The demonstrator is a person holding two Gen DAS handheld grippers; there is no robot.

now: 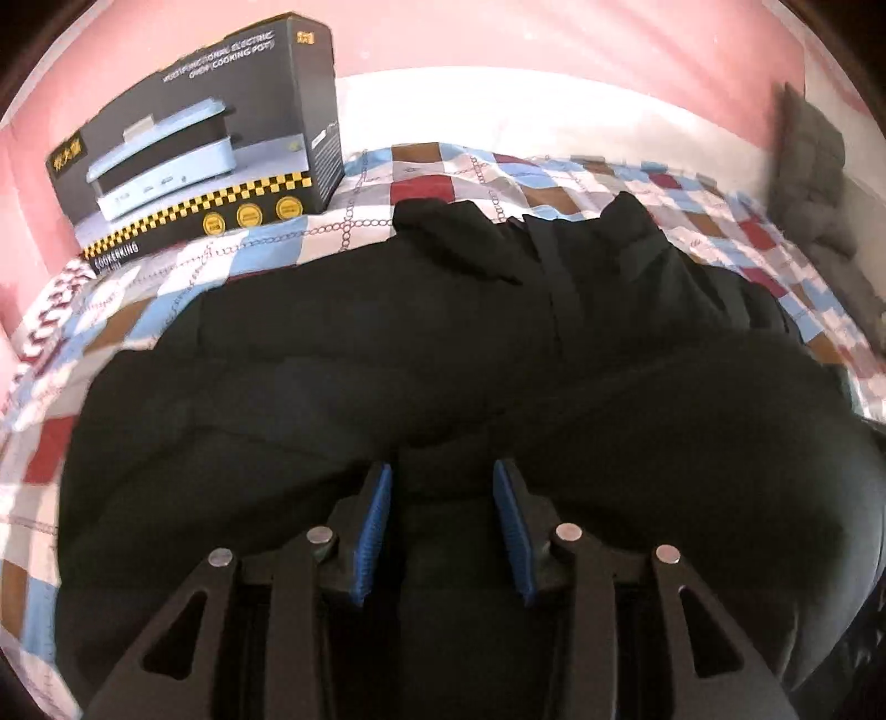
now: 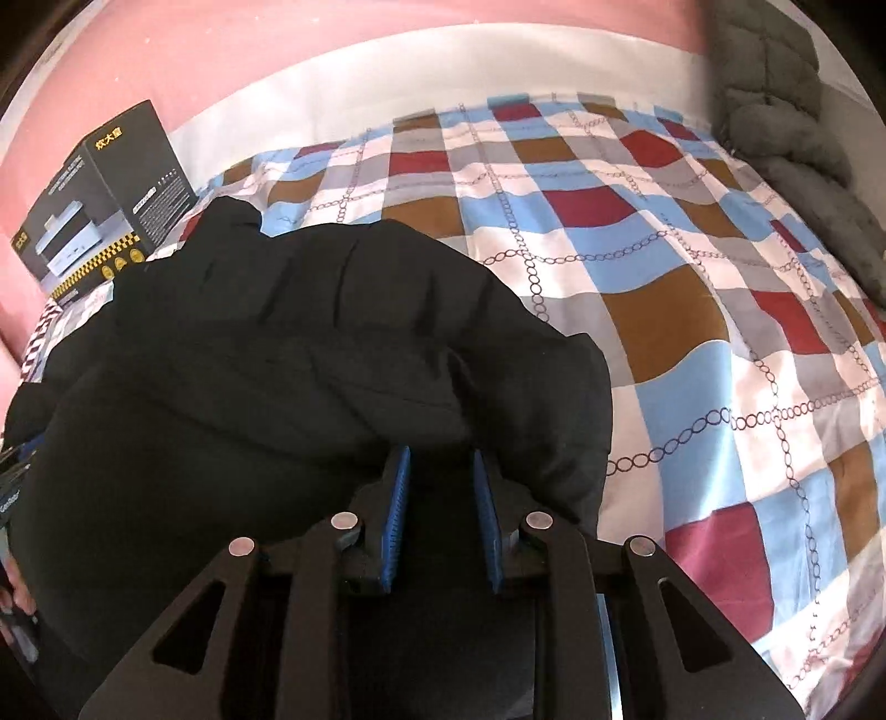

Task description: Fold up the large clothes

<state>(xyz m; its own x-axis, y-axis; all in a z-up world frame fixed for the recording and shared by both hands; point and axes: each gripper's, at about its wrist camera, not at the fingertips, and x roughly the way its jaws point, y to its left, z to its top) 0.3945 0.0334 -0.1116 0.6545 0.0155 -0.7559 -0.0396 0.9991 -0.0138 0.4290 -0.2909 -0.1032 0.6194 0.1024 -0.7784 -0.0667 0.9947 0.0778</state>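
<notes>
A large black padded jacket lies spread on a bed with a checked cover. In the left wrist view its collar end points away from me and its near part bulges up over my fingers. My left gripper has a thick fold of the jacket between its blue pads and is shut on it. In the right wrist view the black jacket fills the left half, with its edge folded over beside the bare cover. My right gripper is shut on that jacket's near edge, pads close together.
A dark cooking-pot box stands at the bed's far left against the pink wall; it shows as the box in the right view too. A grey quilted cushion lies at the far right. Bare checked cover spreads right of the jacket.
</notes>
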